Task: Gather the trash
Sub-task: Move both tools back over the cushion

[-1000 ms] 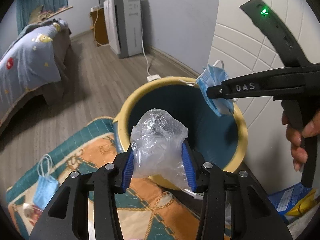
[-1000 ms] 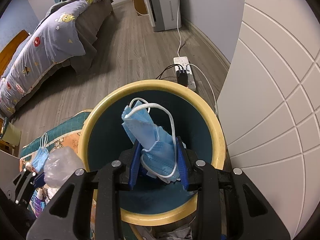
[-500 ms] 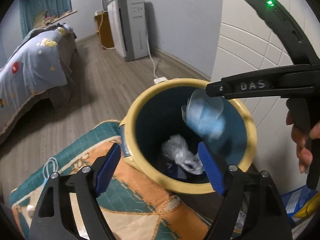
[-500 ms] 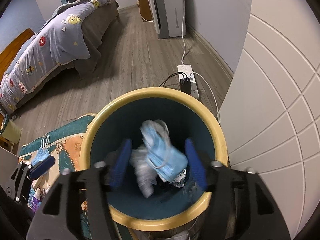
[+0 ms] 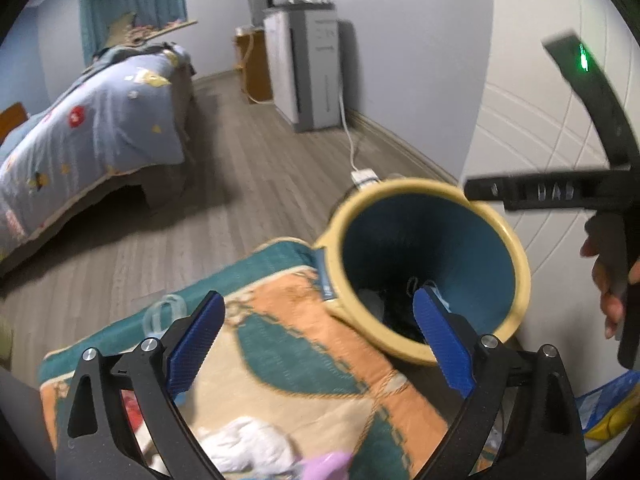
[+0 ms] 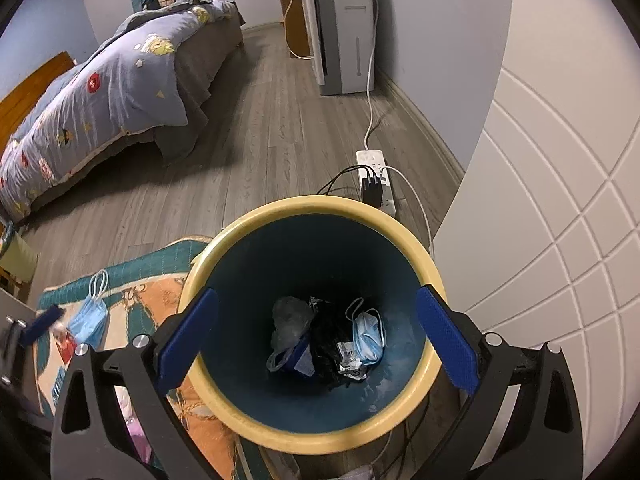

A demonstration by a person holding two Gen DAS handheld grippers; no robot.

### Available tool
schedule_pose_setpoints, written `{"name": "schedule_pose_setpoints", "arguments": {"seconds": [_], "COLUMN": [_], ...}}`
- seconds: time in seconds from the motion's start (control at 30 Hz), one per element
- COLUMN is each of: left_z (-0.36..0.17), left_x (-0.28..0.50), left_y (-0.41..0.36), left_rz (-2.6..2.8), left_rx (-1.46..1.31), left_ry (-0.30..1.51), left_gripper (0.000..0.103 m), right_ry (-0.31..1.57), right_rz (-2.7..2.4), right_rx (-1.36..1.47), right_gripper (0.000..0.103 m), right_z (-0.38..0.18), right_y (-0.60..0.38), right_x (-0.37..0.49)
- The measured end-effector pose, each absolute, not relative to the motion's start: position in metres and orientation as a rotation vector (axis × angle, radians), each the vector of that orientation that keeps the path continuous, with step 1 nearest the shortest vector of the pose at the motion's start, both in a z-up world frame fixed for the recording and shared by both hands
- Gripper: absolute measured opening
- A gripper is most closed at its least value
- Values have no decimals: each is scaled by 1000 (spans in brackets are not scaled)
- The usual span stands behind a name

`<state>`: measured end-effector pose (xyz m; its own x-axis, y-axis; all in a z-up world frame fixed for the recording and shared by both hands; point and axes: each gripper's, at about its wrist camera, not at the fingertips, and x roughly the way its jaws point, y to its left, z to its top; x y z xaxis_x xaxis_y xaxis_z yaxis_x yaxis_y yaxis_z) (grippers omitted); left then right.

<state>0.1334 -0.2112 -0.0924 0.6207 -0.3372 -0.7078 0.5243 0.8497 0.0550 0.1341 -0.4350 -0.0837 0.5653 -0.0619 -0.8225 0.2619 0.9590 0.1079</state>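
Observation:
A blue bin with a yellow rim (image 6: 320,206) (image 5: 520,268) stands on the floor by the white door. At its bottom lie a clear plastic bag (image 6: 290,320), a blue face mask (image 6: 370,338) and dark wrappers. My right gripper (image 6: 316,336) is open and empty above the bin mouth. My left gripper (image 5: 320,340) is open and empty, left of the bin over a patterned rug (image 5: 280,320). Another blue mask (image 6: 90,318) lies on the rug. White tissue (image 5: 248,448) and a pink item (image 5: 324,466) lie on the rug near the left gripper.
A bed (image 6: 100,92) with a blue quilt stands at left. A white appliance (image 6: 344,32) stands by the far wall, with a power strip (image 6: 376,180) and cords behind the bin. Blue and yellow packets (image 5: 608,408) lie at right by the white door (image 6: 560,200).
Both grippers opened and dropped the plastic bag and the blue mask into the bin. The left gripper has swung left and back over the rug.

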Motion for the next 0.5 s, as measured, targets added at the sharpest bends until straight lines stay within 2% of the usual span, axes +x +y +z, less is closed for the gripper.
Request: {"name": "schedule_pose_setpoints", "arguments": {"seconds": [0.3,0.5], "left_z": [-32,-21], "left_x": [95,56], "left_y": [-121,-65], "left_rz": [-385,-291], "left_rx": [172,113], "left_ry": [668,673], "left_gripper": [97,98], "right_ry": [934,948], "right_rz": [-95,-91], "right_rx": [199,246], "right_gripper": [97,97], "right_z": [-46,-41], "right_y": [-368,-332], "right_x": [100,75]}}
